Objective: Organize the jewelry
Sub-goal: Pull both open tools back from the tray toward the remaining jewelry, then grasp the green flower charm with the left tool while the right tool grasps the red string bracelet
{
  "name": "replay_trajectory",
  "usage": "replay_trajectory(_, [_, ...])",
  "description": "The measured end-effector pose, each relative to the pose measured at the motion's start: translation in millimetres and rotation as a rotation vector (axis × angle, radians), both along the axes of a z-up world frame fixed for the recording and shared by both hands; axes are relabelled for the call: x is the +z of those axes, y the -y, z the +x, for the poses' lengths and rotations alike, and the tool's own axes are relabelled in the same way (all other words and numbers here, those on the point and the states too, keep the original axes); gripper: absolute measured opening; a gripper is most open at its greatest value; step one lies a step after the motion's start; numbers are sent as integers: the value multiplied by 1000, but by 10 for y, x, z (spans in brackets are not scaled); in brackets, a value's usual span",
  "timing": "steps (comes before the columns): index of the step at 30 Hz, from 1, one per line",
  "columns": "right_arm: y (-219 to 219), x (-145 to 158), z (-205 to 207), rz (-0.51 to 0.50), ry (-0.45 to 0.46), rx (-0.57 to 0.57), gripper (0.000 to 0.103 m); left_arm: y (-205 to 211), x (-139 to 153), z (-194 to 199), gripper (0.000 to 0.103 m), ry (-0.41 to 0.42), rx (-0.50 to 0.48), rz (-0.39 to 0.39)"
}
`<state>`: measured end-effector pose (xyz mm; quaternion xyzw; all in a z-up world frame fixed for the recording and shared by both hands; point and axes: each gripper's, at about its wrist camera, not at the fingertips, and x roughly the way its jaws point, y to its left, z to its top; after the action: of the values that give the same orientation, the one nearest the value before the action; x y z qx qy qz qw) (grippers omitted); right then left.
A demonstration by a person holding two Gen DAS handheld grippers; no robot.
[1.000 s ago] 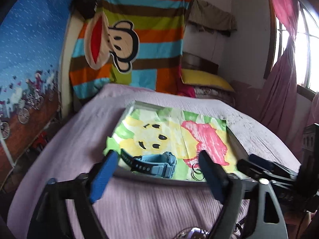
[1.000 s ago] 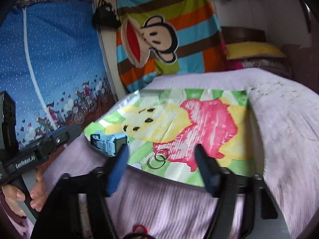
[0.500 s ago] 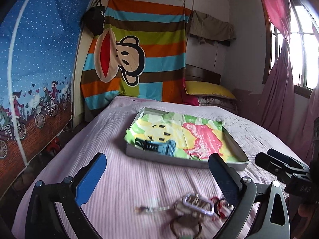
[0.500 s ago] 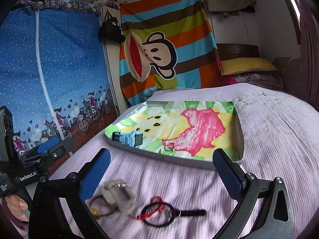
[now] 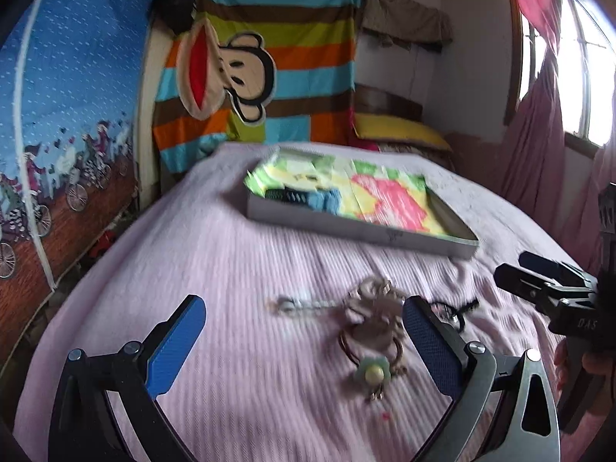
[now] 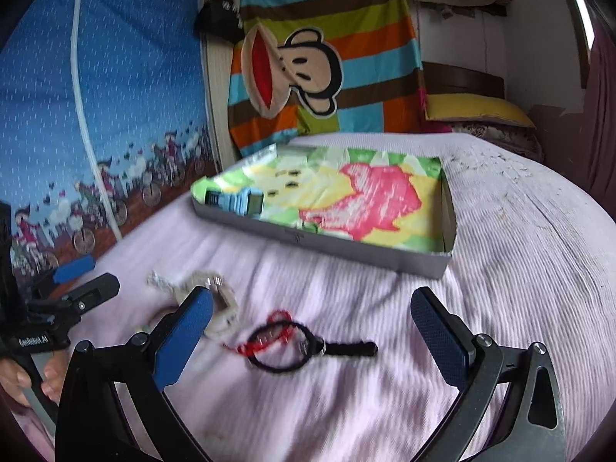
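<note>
A shallow grey box (image 5: 358, 231) (image 6: 319, 238) lined with a cartoon cloth lies on the pink bedspread and holds a blue watch (image 5: 308, 198) (image 6: 236, 200). Nearer me on the bedspread lie a silvery watch or chain bundle (image 5: 373, 308) (image 6: 215, 300), a hair tie with a pale flower (image 5: 371, 373), and a black cord bracelet with red thread (image 6: 285, 346). My left gripper (image 5: 304, 346) is open above the bedspread, the bundle just inside its right finger. My right gripper (image 6: 319, 335) is open around the black bracelet, above it.
The pink bedspread (image 5: 231, 269) spreads out on all sides. A striped monkey blanket (image 5: 261, 57) hangs behind the bed, with a yellow pillow (image 5: 396, 131) at the head. A blue printed curtain (image 6: 96, 96) stands at the left. A hand (image 6: 23, 381) holds the left gripper.
Both grippers have pulled back from the box toward the near end of the bed and opened wide. The loose jewelry on the bedspread has come into view between their fingers.
</note>
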<state>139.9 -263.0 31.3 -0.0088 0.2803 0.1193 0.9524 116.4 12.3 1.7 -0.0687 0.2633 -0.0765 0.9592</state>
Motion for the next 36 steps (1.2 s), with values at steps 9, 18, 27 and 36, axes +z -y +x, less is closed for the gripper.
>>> replay_trajectory(9, [-22, -259, 31, -83, -122, 54, 101, 50, -217, -9, 103, -101, -68, -29])
replay_trajectory(18, [-152, -388, 46, -101, -168, 141, 69, 130, -274, -3, 102, -126, -160, -50])
replay_trajectory(27, [-299, -448, 95, -84, -184, 215, 42, 223, -325, 23, 74, -152, -231, -54])
replay_trajectory(36, [-422, -498, 179, -74, -199, 236, 31, 304, -360, 49, 49, -171, -268, -22])
